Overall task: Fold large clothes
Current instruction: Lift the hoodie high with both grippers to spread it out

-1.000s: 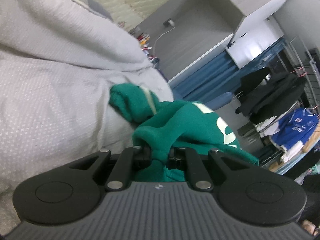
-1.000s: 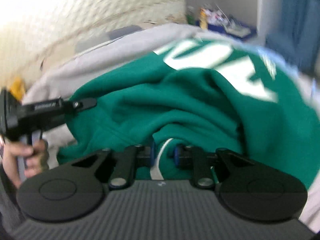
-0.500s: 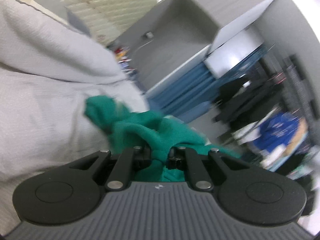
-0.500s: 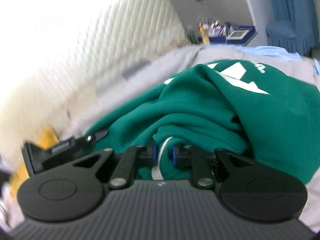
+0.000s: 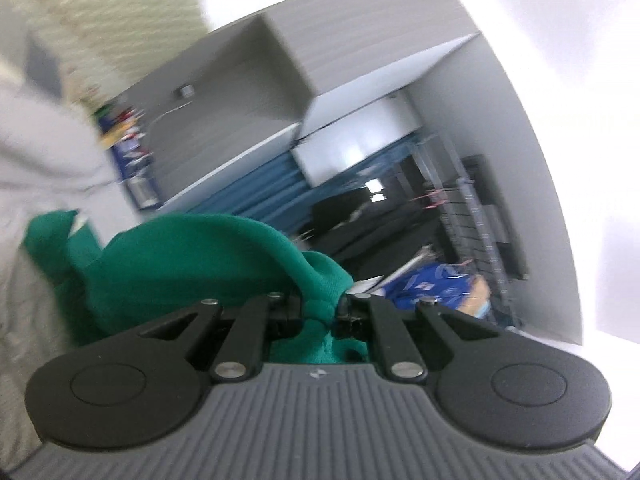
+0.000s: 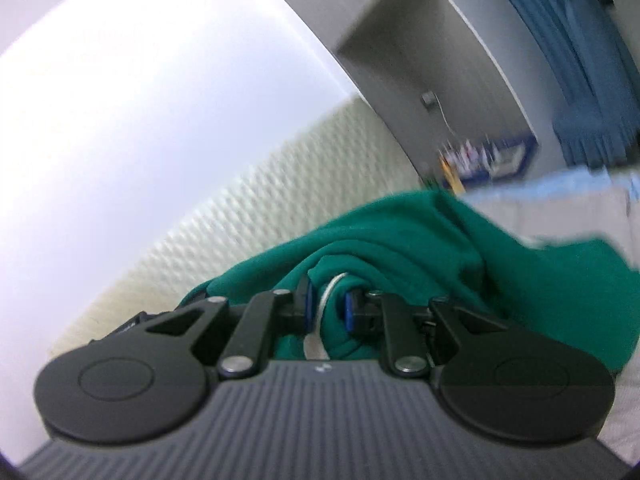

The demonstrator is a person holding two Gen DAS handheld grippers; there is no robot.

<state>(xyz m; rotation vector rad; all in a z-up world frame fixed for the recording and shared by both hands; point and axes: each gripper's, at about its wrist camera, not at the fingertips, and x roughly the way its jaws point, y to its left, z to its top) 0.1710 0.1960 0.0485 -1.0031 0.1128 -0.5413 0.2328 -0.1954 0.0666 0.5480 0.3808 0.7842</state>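
left tool (image 5: 322, 312) clenched on a bunched fold of a green fleece sweatshirt (image 5: 192, 264), raised above pale grey textured bedding (image 5: 24, 312). right tool (image 6: 329, 308) clamped on the same green sweatshirt (image 6: 440, 264) at a white drawstring (image 6: 328, 292), blue pads (image 6: 349, 310) pressing the cloth. blurred behind: blue curtain (image 5: 264, 184), dark hanging clothes (image 5: 360, 220), cream textured wall panel (image 6: 260, 208).

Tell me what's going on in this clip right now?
A person with a gripper in each hand is handling a green sweatshirt over a grey bedcover. The left gripper is shut on a bunched fold of it; the right gripper is shut on fabric with a white drawstring. The garment hangs bunched between them, not yet folded.
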